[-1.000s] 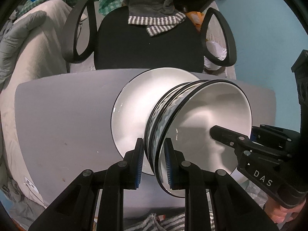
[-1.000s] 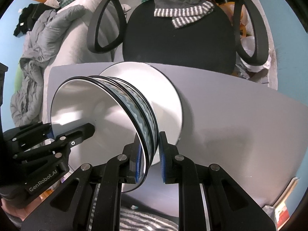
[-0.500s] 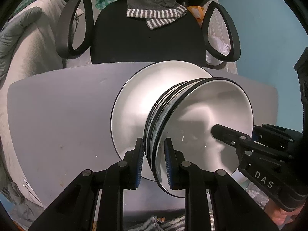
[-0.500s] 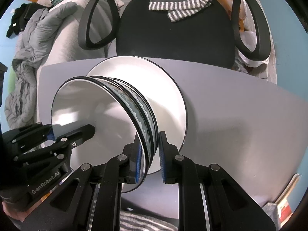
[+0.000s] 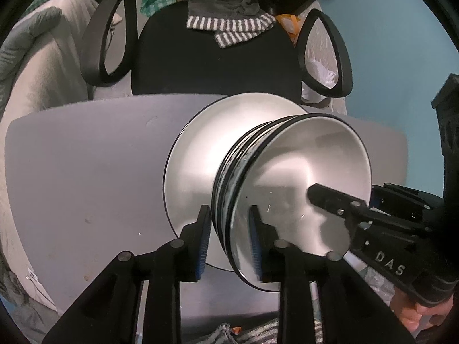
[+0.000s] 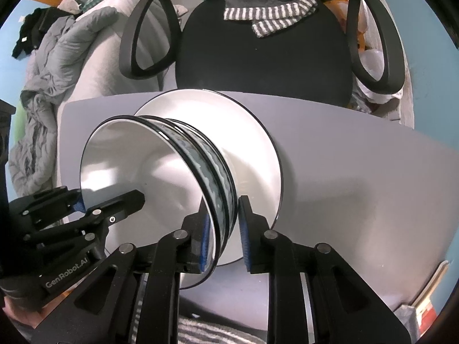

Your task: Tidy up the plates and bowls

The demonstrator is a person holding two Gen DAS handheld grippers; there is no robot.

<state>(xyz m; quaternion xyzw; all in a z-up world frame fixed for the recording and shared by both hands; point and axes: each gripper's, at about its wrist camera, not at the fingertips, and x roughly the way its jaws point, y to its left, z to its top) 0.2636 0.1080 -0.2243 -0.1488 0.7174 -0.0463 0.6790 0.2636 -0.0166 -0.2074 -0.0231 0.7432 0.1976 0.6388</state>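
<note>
A stack of white bowls (image 5: 301,157) (image 6: 129,166) with black rims and a blue-grey outer pattern sits on a white plate (image 5: 195,157) (image 6: 258,149) on the grey table (image 5: 86,157) (image 6: 358,172). My left gripper (image 5: 229,238) (image 6: 110,200) straddles the stack's left rim, one finger inside and one outside. Its jaws are opening, with a small gap beside each pad. My right gripper (image 6: 223,235) (image 5: 341,192) straddles the opposite rim the same way. Its jaws are also opening, and the pads stand just off the bowl wall.
A black office chair (image 5: 215,66) (image 6: 264,57) with a striped cloth draped on it stands right behind the table's far edge. Grey bedding (image 6: 51,71) lies to the left. A striped towel (image 6: 206,332) shows below the near edge.
Both pairs of jaws have spread slightly away from the bowl rim they were clamping. The bowls and the plate have stayed where they were.
</note>
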